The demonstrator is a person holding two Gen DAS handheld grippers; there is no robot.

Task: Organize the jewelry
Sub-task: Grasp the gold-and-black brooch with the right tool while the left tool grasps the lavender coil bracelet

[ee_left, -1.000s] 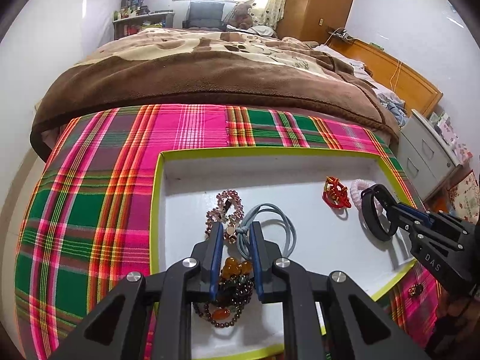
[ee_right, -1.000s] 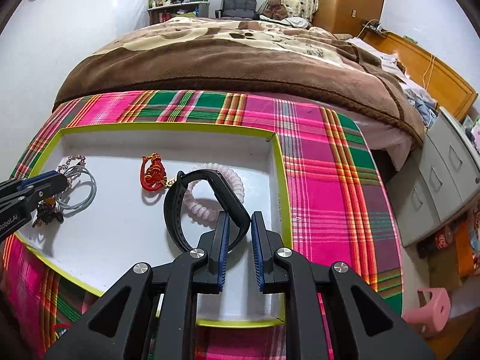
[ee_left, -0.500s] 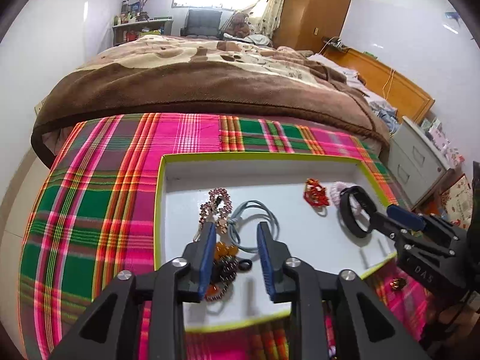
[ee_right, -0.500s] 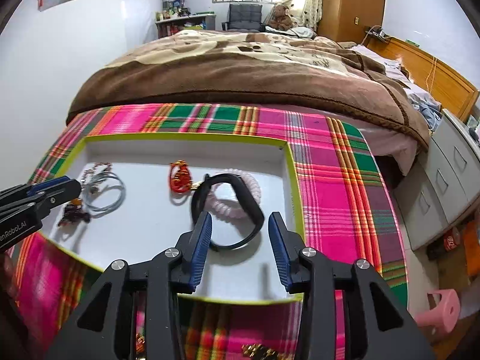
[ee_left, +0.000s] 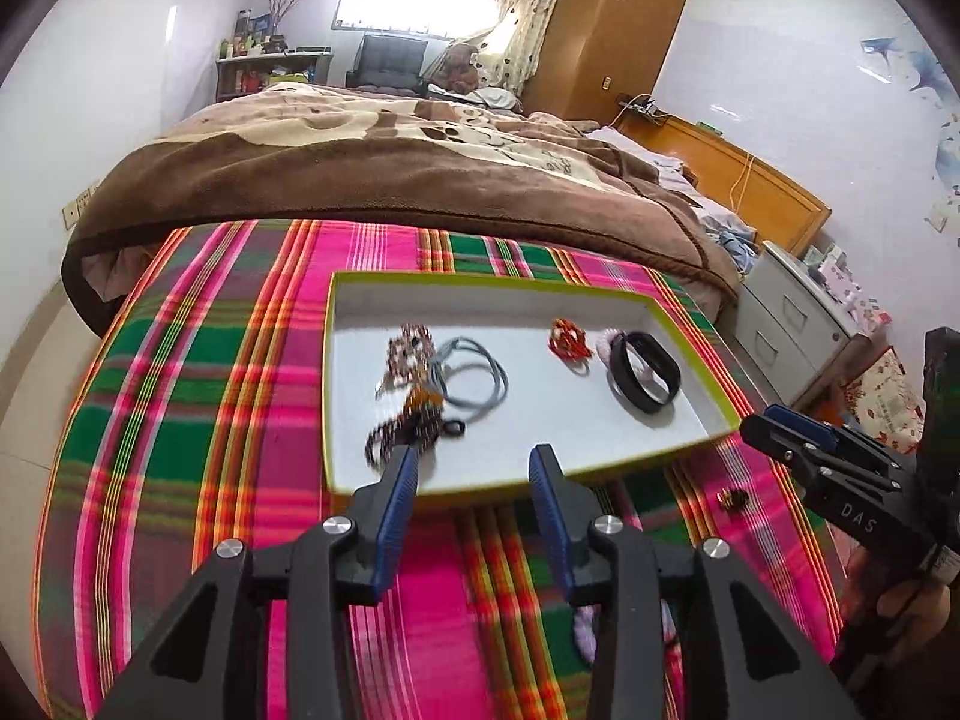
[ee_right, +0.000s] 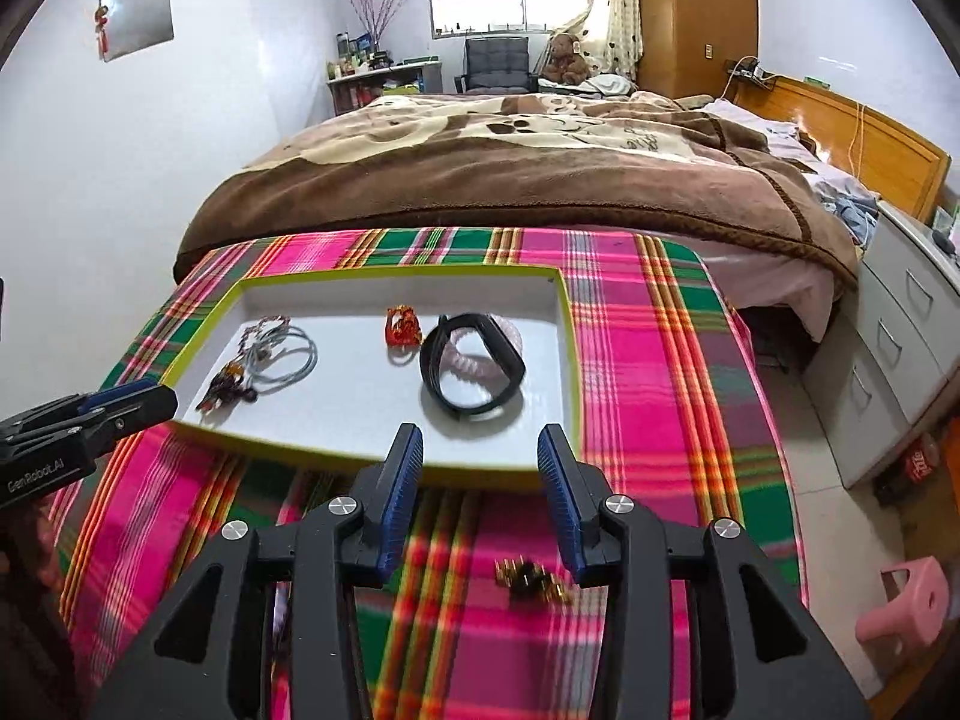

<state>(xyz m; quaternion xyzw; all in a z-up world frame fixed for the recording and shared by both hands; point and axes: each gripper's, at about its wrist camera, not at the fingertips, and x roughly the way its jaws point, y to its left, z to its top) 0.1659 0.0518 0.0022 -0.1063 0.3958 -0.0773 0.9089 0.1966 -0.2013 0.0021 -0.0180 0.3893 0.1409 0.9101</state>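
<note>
Near the front edge of the shallow white tray with the yellow-green rim (ee_right: 573,360), a small gold-and-dark trinket (ee_right: 531,579) lies loose on the plaid-covered table (ee_right: 648,420). The right gripper (ee_right: 480,450) and left gripper (ee_left: 474,468) both hover wide open and empty. To do it well, I judge the right one should straddle the trinket squarely before closing.

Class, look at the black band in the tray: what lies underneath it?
A pale pink coiled hair tie lies under the black band in the tray, showing through its loop and past its far edge. The stretch beneath the strap itself is hidden.
</note>
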